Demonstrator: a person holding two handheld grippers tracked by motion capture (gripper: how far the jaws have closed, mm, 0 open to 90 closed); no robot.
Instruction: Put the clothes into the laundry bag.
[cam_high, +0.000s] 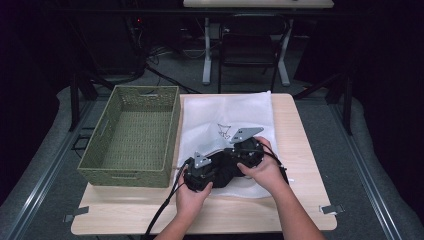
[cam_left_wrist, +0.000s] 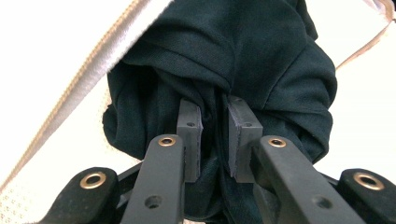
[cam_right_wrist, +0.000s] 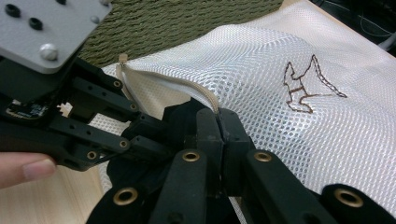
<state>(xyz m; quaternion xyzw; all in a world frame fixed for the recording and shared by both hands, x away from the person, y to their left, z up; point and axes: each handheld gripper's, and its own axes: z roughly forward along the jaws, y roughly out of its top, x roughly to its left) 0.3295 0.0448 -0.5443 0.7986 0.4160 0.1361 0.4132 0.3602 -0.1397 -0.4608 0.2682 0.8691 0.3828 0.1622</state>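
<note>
From above, my hands and both grippers hid most of the dark green cloth garment (cam_high: 225, 172); I couldn't read the small brown embroidered figure (cam_high: 223, 131).

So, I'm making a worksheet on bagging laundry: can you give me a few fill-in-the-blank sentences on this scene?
1. The left gripper is shut on a dark ____ garment.
2. The right gripper pinches the zipped edge of the white ____ laundry bag.
3. The woven basket beside the bag is ____ in colour.
4. The bag lies on a ____ table.

Missing words: green; mesh; green; wooden
</note>
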